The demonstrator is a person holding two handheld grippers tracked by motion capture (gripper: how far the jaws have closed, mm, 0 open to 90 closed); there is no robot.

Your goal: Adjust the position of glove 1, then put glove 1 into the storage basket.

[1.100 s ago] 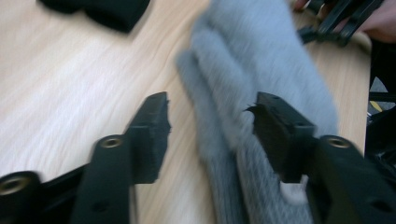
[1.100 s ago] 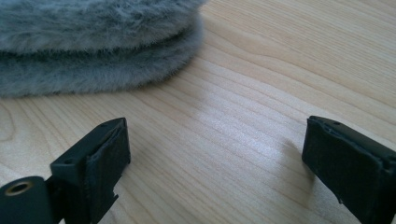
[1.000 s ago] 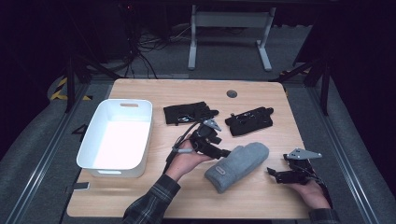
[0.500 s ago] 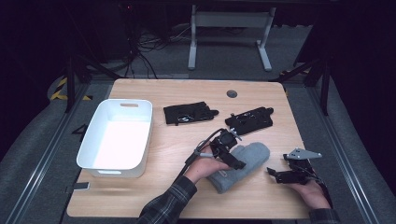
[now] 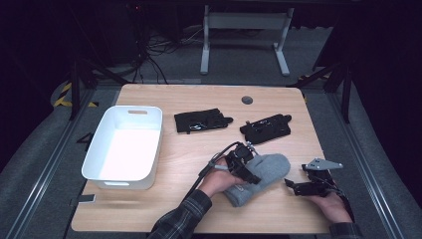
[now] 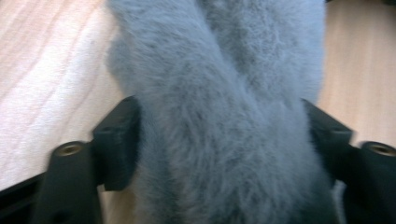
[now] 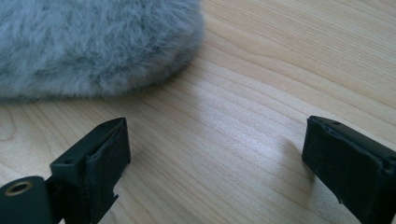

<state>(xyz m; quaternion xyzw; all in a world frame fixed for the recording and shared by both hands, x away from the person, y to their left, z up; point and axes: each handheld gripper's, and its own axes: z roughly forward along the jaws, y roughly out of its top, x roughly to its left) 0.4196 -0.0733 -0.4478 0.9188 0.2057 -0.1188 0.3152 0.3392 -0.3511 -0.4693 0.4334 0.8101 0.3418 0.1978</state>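
A grey fluffy mitten (image 5: 272,166) lies on the wooden table (image 5: 199,204) near the front, right of centre. My left gripper (image 5: 247,168) is down on its left part. In the left gripper view the jaws have just been closing, and both pads press into the grey fur (image 6: 219,70) that bulges between them. My right gripper (image 5: 292,185) rests low by the table's front right, a little right of the mitten, held in a hand. Its jaws stand wide open over bare wood (image 7: 219,116), with the mitten's rounded end (image 7: 93,42) ahead at the upper left.
A white bin (image 5: 124,144) stands at the left of the table. Two black gloves lie behind the mitten, one (image 5: 201,121) at centre and one (image 5: 266,127) to its right. A small dark disc (image 5: 247,100) sits near the far edge.
My left gripper moved right and down from the bare table onto the grey mitten and closed on it. The right gripper has kept still.
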